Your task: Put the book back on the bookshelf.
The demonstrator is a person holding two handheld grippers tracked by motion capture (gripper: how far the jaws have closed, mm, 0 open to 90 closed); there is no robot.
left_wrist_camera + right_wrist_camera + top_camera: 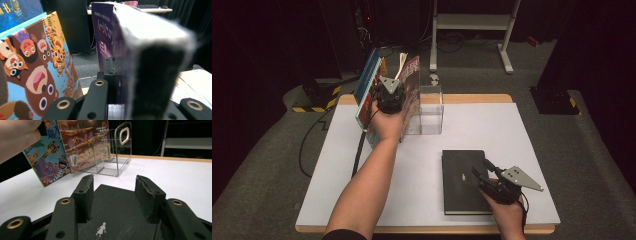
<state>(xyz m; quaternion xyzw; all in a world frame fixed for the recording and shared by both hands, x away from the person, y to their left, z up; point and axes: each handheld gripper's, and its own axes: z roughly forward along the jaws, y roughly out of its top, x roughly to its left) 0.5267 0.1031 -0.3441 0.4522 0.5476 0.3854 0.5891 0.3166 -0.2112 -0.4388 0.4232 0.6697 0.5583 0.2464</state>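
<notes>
My left gripper reaches into a row of upright books at the table's back left. It is shut on a thick book with a purple cover, which leans against a clear acrylic book holder. In the left gripper view the pages sit between the jaws of the left gripper. A black book lies flat near the front right. My right gripper hovers over its right edge, jaws apart with nothing between them. In the right gripper view the black book lies beneath that gripper.
Picture books with cartoon animals lean to the left of the held one. The white table has a wooden rim. A white shelf frame stands on the floor behind, and a black cable hangs off the table's left side.
</notes>
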